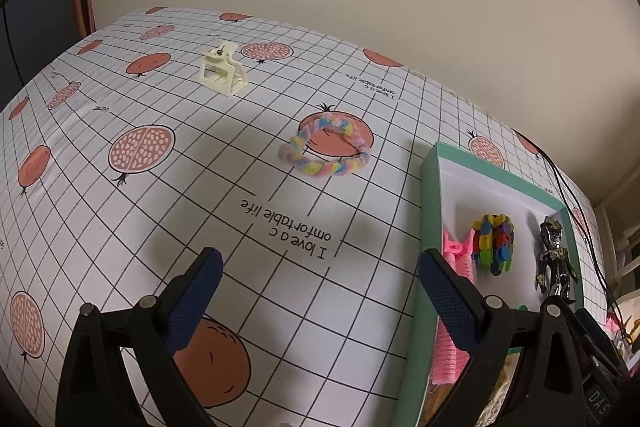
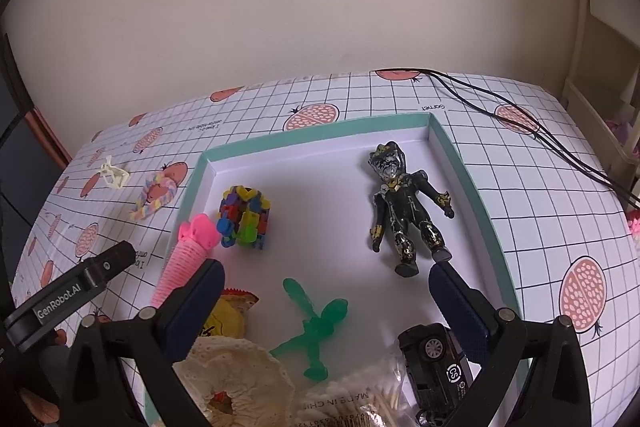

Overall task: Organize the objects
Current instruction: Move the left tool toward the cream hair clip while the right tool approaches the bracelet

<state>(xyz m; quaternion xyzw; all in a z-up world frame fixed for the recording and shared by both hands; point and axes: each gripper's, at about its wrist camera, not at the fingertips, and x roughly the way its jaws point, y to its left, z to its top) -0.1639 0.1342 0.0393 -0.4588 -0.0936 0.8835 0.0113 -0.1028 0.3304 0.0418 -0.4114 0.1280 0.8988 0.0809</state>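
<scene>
Pastel braided hair tie [image 1: 326,149] and cream claw clip [image 1: 221,71] lie loose on the table [image 1: 120,227], outside the teal-rimmed box [image 2: 460,163]. Left gripper [image 1: 320,283] fingers apart, empty; right gripper [image 2: 326,291] likewise, over the box. Risk — soft tie slipping from a shallow pinch.
</scene>
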